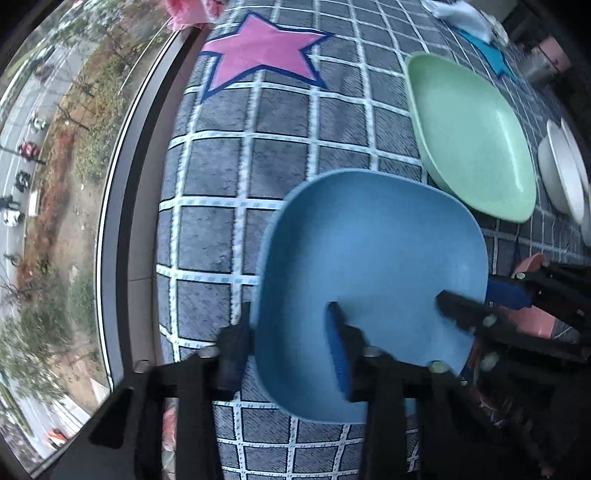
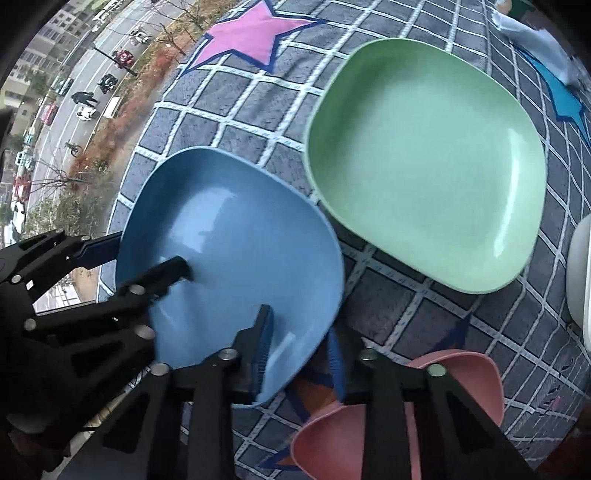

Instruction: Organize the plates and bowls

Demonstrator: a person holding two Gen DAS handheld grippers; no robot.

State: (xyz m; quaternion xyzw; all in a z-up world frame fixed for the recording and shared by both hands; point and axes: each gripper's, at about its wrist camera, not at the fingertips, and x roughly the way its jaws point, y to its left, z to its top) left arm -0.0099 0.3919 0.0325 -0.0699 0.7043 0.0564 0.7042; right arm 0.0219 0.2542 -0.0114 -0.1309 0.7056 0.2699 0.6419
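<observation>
A blue plate point(image 1: 373, 273) is held tilted above the checked cloth; it also shows in the right wrist view point(image 2: 236, 236). My left gripper point(image 1: 291, 339) straddles its near-left rim, one finger inside, one outside. My right gripper point(image 2: 301, 354) straddles its near-right rim, and shows in the left wrist view point(image 1: 484, 299). A green plate point(image 1: 472, 136) lies flat beyond, also in the right wrist view point(image 2: 424, 162). A pink bowl point(image 2: 417, 406) sits under my right gripper. White bowls point(image 1: 565, 173) stand at the right.
The grey checked cloth point(image 1: 236, 155) with a pink star point(image 1: 262, 55) and a blue star point(image 2: 565, 96) covers the table. A window point(image 1: 48, 184) runs along the left edge. A white cloth point(image 1: 461, 14) lies at the far back.
</observation>
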